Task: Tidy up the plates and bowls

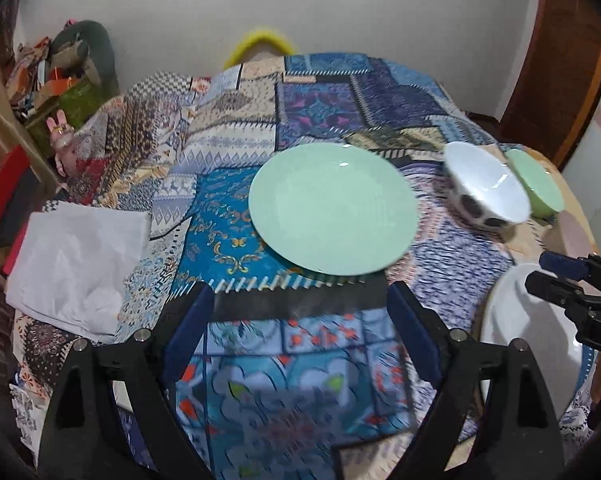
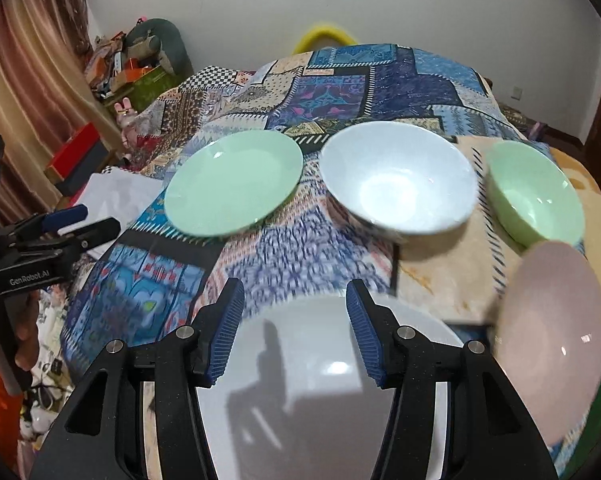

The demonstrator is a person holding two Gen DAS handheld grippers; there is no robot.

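Observation:
A mint green plate [image 1: 332, 208] [image 2: 232, 184] lies flat on the patchwork cloth. To its right stand a white bowl with black spots [image 1: 484, 184] [image 2: 396, 180] and a small green bowl [image 1: 536, 184] [image 2: 536, 196]. A pink dish [image 2: 552, 340] sits at the right edge. My left gripper [image 1: 300, 292] is open over bare cloth, just short of the green plate, with nothing between its fingers. My right gripper [image 2: 294, 286] is open above the far rim of a white plate [image 2: 320, 380] [image 1: 524, 328], its pads apart from it.
The patchwork cloth [image 1: 320, 104] covers the whole surface. A crumpled white sheet [image 1: 76, 264] lies at the left edge. Beyond it are a red box [image 2: 76, 152] and piled clutter [image 1: 60, 76] by a curtain. A yellow ring [image 2: 324, 34] shows behind the far edge.

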